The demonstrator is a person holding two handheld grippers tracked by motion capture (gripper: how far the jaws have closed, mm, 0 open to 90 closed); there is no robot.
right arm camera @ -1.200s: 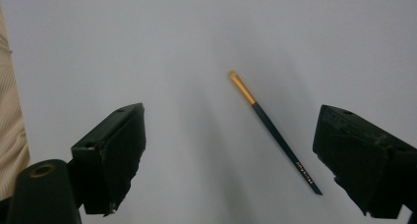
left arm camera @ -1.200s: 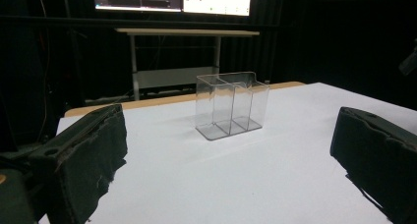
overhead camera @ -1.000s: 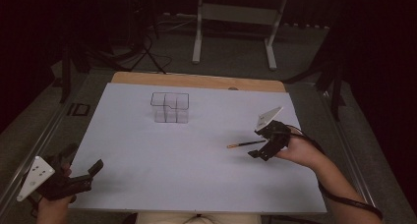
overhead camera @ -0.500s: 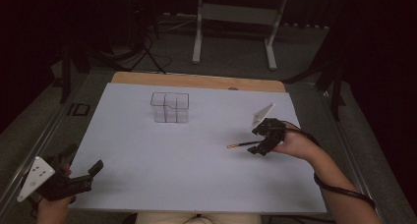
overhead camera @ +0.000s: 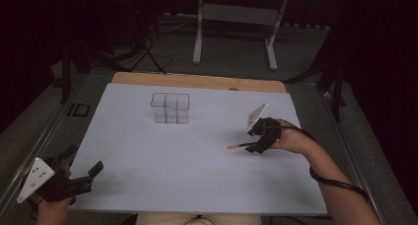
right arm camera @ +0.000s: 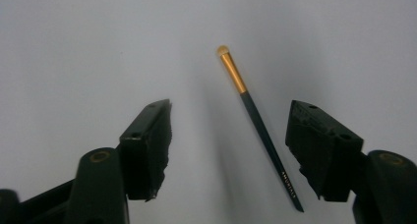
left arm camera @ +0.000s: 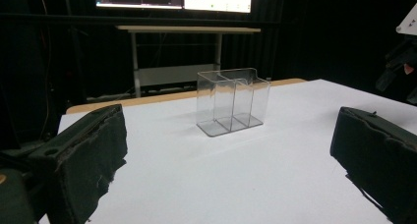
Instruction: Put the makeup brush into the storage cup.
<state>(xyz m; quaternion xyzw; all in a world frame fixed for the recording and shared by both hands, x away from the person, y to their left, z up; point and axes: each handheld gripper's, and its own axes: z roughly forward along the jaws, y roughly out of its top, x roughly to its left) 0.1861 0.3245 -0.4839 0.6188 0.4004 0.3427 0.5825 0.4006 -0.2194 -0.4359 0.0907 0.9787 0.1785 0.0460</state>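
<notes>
The right gripper (overhead camera: 256,145) sits low over the white table (overhead camera: 197,185) with a slim brush (overhead camera: 240,146) running out from between its tips toward the left; its jaws have just been closing. Beyond it and well off to its left stands a clear compartment box (overhead camera: 170,108). The left gripper (overhead camera: 81,178) hangs at the table's near left corner, jaws parted, nothing between them

Slim dark-handled brush (right arm camera: 259,124), gold ferrule, lying flat on white table (right arm camera: 74,47)
</notes>
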